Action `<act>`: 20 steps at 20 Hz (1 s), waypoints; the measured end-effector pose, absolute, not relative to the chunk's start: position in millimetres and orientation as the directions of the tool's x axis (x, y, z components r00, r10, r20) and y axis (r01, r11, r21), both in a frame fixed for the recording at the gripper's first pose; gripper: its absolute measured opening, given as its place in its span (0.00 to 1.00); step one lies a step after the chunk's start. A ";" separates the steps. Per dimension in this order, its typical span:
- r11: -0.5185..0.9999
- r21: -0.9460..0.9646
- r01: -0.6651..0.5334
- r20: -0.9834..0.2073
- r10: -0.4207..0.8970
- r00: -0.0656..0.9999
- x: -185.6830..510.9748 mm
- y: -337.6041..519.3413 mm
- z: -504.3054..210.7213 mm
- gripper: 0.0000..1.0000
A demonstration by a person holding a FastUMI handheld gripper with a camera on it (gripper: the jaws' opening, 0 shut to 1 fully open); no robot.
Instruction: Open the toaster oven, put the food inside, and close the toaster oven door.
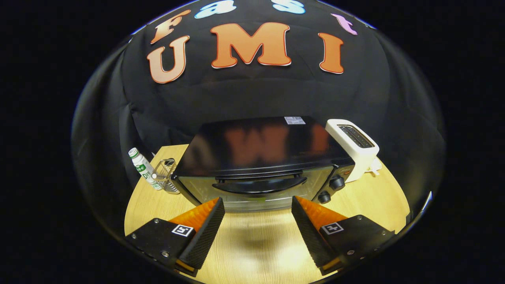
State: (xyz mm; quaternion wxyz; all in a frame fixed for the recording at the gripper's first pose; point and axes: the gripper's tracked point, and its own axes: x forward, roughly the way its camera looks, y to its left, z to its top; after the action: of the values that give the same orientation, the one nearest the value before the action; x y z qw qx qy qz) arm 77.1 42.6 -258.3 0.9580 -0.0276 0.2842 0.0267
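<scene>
Fingers of our gripper (258,205) stand spread wide with nothing between them, their tips hanging just short of the toaster oven (262,165), which sits square ahead of us on the wooden table (256,244). We hold it centred on the door handle (260,185), the dark curved bar across the upper part of the glass door, and that suits a handle meant to be taken from the front. The door itself lies shut against the body, and through the glass we cannot tell whether any food is inside. That leaves two readings: a shut door with the food yet to go in, or a door closed again over food already placed. Two knobs (330,190) sit at the oven's right. A white toaster (355,148) stands beside its right flank, and a small bottle (143,167) and a wire holder (166,175) stand close at its left.
</scene>
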 end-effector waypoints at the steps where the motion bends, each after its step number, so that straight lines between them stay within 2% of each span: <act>1: 0.997 -0.034 -0.064 -0.538 0.036 0.842 78.0 40.7 -252.2 1.00; 7: 0.998 -0.047 -0.044 -0.442 0.019 0.897 96.8 21.5 -190.1 1.00; 12: 0.999 -0.050 -0.023 -0.302 0.007 0.953 117.0 3.1 -104.0 1.00; 20: 0.999 -0.030 0.027 -0.154 -0.032 0.988 121.1 -43.0 -3.8 1.00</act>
State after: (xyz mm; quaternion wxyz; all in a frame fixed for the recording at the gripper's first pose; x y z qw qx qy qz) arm 121.1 -43.0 -3.8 0.9968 -0.0139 0.0775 -0.0147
